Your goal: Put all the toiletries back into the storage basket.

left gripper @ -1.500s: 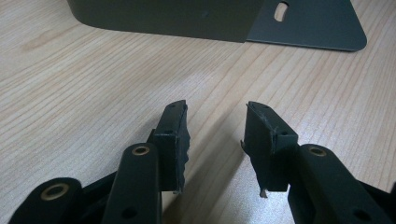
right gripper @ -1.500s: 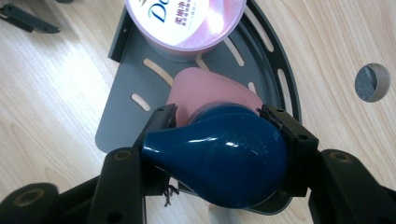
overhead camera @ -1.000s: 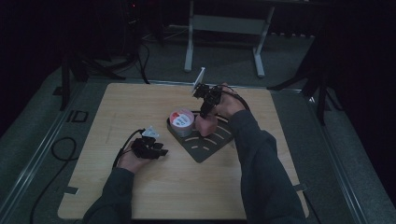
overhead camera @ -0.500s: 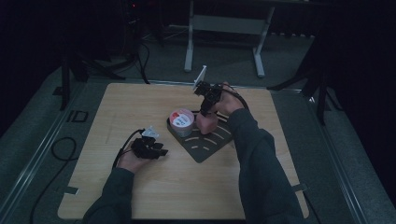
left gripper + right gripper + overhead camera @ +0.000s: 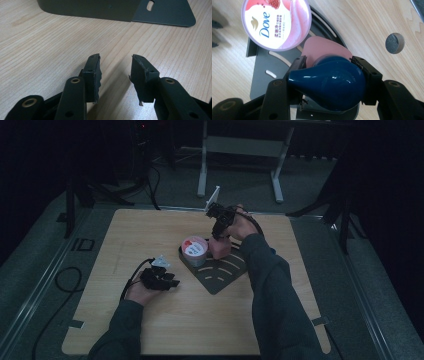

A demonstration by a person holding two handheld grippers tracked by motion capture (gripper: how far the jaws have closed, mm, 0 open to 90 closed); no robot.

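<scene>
Right tool (image 5: 329, 67) is clamping a glossy dark-blue bulb-shaped object (image 5: 329, 82), jaws pressing its two sides. Under it a smooth pink rounded piece (image 5: 325, 48) is sitting on a flat dark-grey slotted tray (image 5: 262, 72), curved on one edge. At 10 o'clock of the bulb in the right gripper view, a round Dove tub (image 5: 276, 22) with a pink-white printed lid is standing on the tray. Round hole (image 5: 395, 43) is showing in the light wood-grain desk (image 5: 367, 22) at 2 o'clock. Left tool (image 5: 116, 72) is resting low over bare desk at 8 o'clock of the tray in the high view, jaws apart and holding nothing, ridged black pads (image 5: 95, 72) facing each other.
</scene>
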